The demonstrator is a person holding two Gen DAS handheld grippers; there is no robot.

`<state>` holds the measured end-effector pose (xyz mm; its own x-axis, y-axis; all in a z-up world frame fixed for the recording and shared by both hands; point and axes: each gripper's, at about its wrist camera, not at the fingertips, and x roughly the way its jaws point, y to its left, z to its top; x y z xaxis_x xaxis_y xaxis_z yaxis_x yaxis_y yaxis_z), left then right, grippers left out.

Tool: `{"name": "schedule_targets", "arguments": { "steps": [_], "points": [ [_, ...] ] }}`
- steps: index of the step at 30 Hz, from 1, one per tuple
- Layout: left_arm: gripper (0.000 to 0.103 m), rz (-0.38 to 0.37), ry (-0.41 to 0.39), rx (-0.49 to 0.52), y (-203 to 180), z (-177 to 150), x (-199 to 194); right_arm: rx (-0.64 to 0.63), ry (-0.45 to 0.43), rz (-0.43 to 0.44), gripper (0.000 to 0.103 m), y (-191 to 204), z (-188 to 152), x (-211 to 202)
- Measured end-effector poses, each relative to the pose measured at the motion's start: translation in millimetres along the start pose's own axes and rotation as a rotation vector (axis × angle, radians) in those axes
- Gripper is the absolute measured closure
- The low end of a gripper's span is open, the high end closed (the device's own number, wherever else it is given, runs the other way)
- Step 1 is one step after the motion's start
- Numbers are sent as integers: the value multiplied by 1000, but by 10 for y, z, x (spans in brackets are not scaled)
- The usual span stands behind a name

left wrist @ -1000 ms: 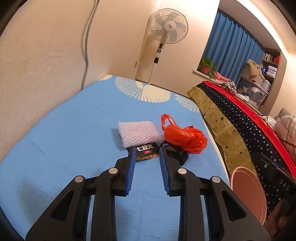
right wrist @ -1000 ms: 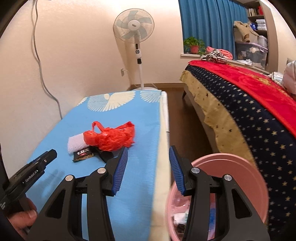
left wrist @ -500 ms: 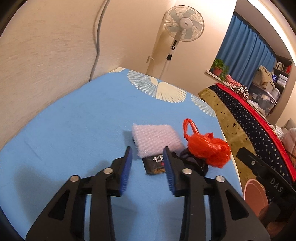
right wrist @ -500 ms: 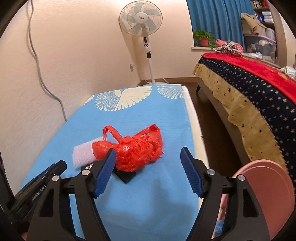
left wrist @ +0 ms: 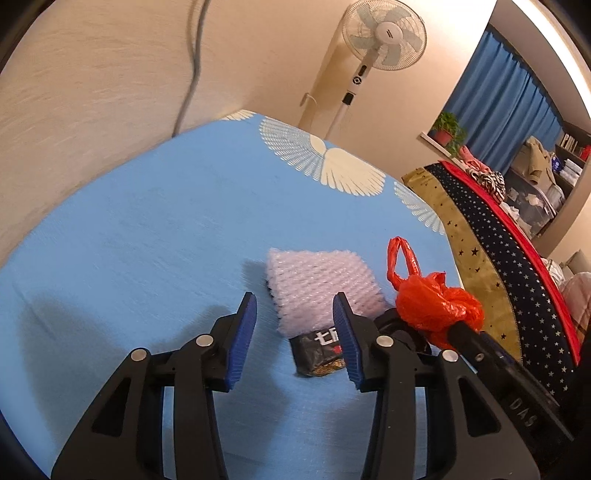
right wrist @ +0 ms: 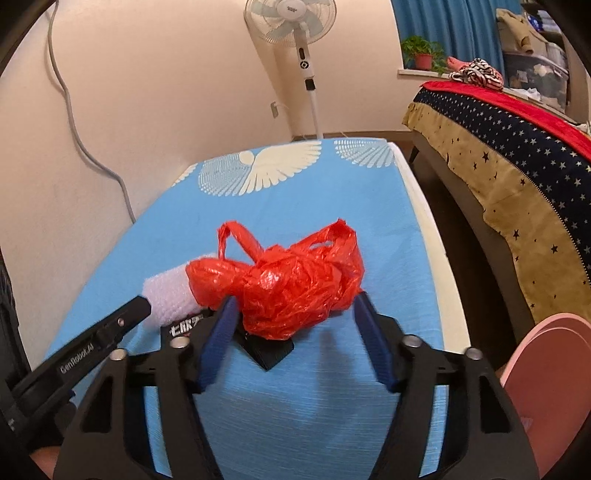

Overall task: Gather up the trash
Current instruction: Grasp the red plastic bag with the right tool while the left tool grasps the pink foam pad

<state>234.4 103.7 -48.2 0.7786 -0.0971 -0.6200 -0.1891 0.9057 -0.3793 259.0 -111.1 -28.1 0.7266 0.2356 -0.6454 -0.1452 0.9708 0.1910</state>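
— Trash first: what lies on the blue mattress (left wrist: 129, 240), going left to right?

— White foam netting (left wrist: 317, 284) farthest left. A black snack wrapper (left wrist: 319, 350) sticks out from under its near edge. To the right sits a crumpled red plastic bag (right wrist: 291, 284), its handle loop standing up, resting on a flat black piece (right wrist: 269, 350).

— And the left gripper (left wrist: 295, 332)?

— Its blue pads stand apart and have just been opening. The foam netting and the wrapper show through the gap between them, but the pads touch neither from what I can see.

— The right gripper (right wrist: 295, 332)?

— Its jaws flank the red bag, one finger on each side, and have just been closing. The left pad (right wrist: 218, 343) sits close against the bag's edge; the right pad shows a sliver of blue sheet between it and the plastic. So the bag is between them, not clamped.

— Anything further right?

— A pink bin (right wrist: 550, 384) at the mattress's right edge, low in the right wrist view. Beyond it a bed with a starred cover (right wrist: 517, 147). A standing fan (right wrist: 295, 22) is by the far wall.
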Motion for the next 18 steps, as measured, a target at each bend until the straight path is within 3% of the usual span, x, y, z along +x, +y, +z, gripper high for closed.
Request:
{"name": "schedule_targets", "arguments": {
  "steps": [2,9,18],
  "points": [
    [60,-3,13,-1,-7,5,43,-6,3,1,56,3,-20,12],
    [61,-10,51,22,-58,3,134,-15,7,0,70,-1,-30,9],
    [95,-23,40,69,-128,-4,94,-59,-27,-39,78,31,18,-161]
  ]
}}
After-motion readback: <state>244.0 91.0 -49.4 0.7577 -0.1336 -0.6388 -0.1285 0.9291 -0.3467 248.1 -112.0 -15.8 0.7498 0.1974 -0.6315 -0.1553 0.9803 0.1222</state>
